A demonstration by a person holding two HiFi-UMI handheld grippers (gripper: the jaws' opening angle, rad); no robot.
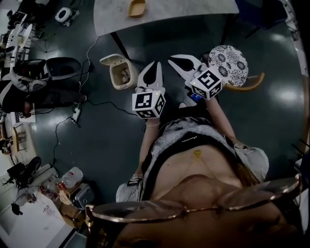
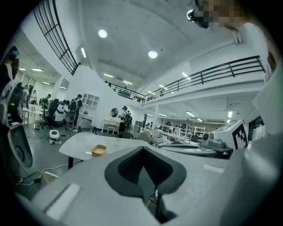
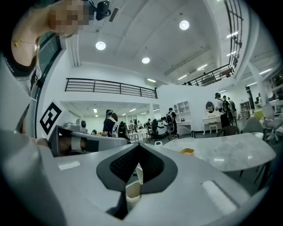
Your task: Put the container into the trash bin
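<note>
A small tan container [image 1: 137,7] lies on the pale table [image 1: 193,12] at the top of the head view. It also shows as the container [image 2: 99,150] in the left gripper view and the container [image 3: 186,152] in the right gripper view. The cream trash bin [image 1: 120,72] stands on the floor with its lid up, just left of my left gripper [image 1: 156,65]. Part of the bin [image 3: 131,190] shows below the right jaws. My right gripper [image 1: 175,61] hangs beside the left one. Both are held in the air short of the table, shut with nothing in them.
A chair with a patterned round seat [image 1: 228,64] stands right of the right gripper. Cables [image 1: 72,114] and a power strip run across the dark floor at the left. Equipment and boxes [image 1: 29,82] crowd the left edge. People stand far back in the hall.
</note>
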